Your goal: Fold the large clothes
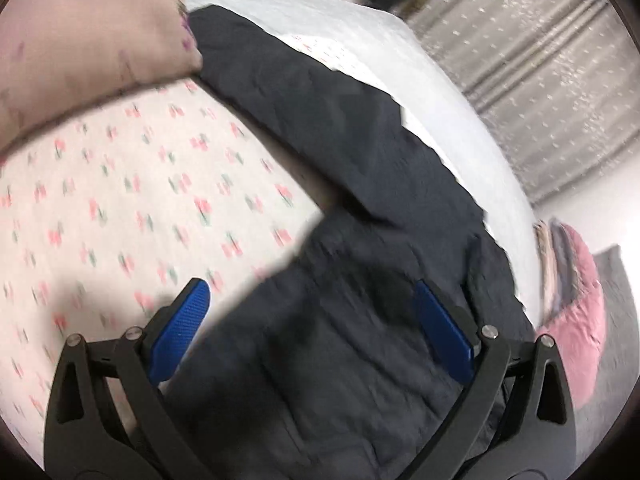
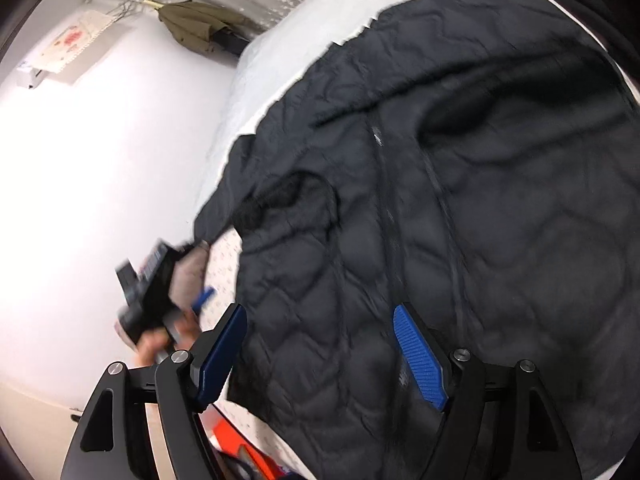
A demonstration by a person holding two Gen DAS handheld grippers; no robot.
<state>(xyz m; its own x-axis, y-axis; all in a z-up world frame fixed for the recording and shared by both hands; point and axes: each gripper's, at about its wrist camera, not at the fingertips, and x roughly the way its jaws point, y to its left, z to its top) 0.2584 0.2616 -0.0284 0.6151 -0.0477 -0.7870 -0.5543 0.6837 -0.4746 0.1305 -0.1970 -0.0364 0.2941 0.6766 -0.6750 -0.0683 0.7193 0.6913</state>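
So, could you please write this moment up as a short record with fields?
garment: dark quilted jacket, spread out, rumpled
surface: bed with floral sheet
pillow: mauve pillow at the bed's far end, beside the jacket
left tongs: open, over the jacket's edge
right tongs: open, over the jacket
folding: no neat fold visible yet

The jacket (image 1: pixel 360 184) lies on the bed (image 1: pixel 120 200). A pillow (image 1: pixel 80 40) sits on the bed, left of the jacket. Curtains (image 1: pixel 540 60) hang behind the bed.
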